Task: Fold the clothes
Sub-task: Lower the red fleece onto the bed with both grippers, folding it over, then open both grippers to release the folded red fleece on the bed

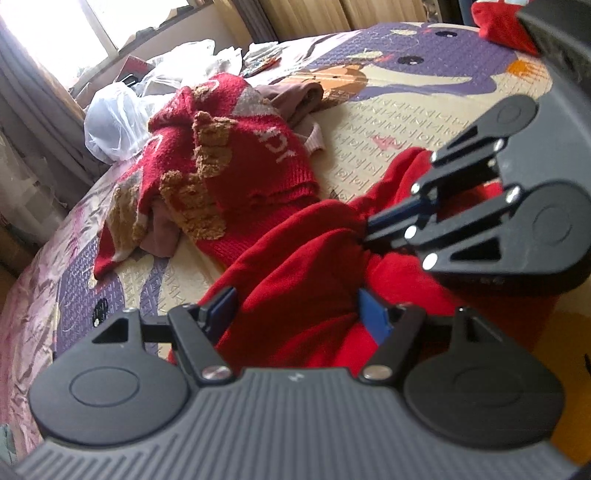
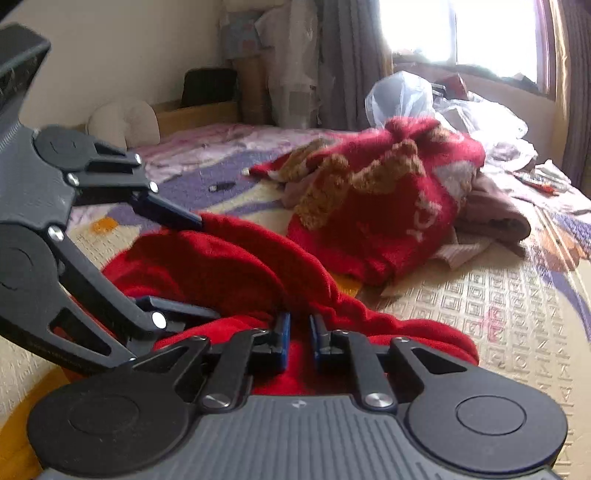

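A plain red garment (image 1: 295, 266) lies bunched on the quilted bed (image 1: 388, 122). In the left wrist view my left gripper (image 1: 297, 314) holds a thick wad of it, the cloth filling the wide gap between both blue pads. My right gripper (image 1: 369, 229) comes in from the right, pinching a thin fold of the same garment. In the right wrist view the right gripper (image 2: 299, 332) has its pads almost together with the red garment (image 2: 221, 258) between them. The left gripper (image 2: 207, 267) straddles the bunch at the left.
A heap with a red knitted sweater (image 1: 229, 166) (image 2: 388, 206) bearing brown fuzzy patches lies beyond, over a mauve garment (image 2: 495, 214). White plastic bags (image 1: 110, 122) sit near the window. Another red item (image 1: 498, 26) lies at the far corner. A small dark object (image 2: 221, 186) rests on the bed.
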Action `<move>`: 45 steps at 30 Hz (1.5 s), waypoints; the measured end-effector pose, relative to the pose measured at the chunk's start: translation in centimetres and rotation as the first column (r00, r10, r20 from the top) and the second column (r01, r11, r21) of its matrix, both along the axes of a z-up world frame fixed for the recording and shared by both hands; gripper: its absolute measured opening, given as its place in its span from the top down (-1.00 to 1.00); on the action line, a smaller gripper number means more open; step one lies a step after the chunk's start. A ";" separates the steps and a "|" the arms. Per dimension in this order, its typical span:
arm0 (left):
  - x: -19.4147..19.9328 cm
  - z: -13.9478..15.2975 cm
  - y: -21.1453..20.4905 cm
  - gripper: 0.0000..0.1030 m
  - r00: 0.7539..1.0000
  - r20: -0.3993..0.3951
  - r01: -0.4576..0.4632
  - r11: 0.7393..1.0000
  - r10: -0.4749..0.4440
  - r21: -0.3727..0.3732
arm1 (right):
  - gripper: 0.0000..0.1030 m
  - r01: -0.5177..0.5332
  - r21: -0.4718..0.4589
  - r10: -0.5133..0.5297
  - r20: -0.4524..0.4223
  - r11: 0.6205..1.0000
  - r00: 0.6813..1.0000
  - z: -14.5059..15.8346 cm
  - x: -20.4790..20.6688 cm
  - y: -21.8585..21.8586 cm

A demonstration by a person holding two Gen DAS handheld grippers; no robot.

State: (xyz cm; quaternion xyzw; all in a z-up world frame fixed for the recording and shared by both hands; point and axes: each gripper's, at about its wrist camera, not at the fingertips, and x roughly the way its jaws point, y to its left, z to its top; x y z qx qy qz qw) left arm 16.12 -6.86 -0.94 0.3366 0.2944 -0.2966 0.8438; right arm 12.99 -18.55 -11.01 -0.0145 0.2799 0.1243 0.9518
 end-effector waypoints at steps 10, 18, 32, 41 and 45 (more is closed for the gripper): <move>-0.1 -0.1 0.2 -0.41 1.000 0.012 0.012 1.000 -0.012 0.006 | 0.72 -0.077 -0.012 0.077 0.040 0.997 0.996 1.2 -1.7 1.2; 0.5 -0.8 0.2 -0.41 1.000 -0.004 0.006 1.000 -0.006 0.011 | 0.73 -0.092 0.019 0.092 -0.005 0.996 0.996 0.1 -0.6 1.0; 0.6 -0.4 0.1 -0.47 1.000 -0.003 -0.007 1.000 0.007 0.018 | 0.69 -0.035 0.079 0.033 0.023 0.996 0.999 1.5 -2.5 -0.1; 0.7 -0.6 0.2 -0.53 1.000 -0.013 -0.018 1.000 0.018 0.004 | 0.69 0.005 0.125 -0.003 -0.020 0.992 1.000 0.4 -3.8 -1.4; 0.8 -0.7 0.1 -0.53 0.999 -0.023 -0.028 1.000 0.029 0.007 | 0.67 0.010 0.125 -0.004 -0.041 0.992 0.999 -0.3 -3.2 -0.9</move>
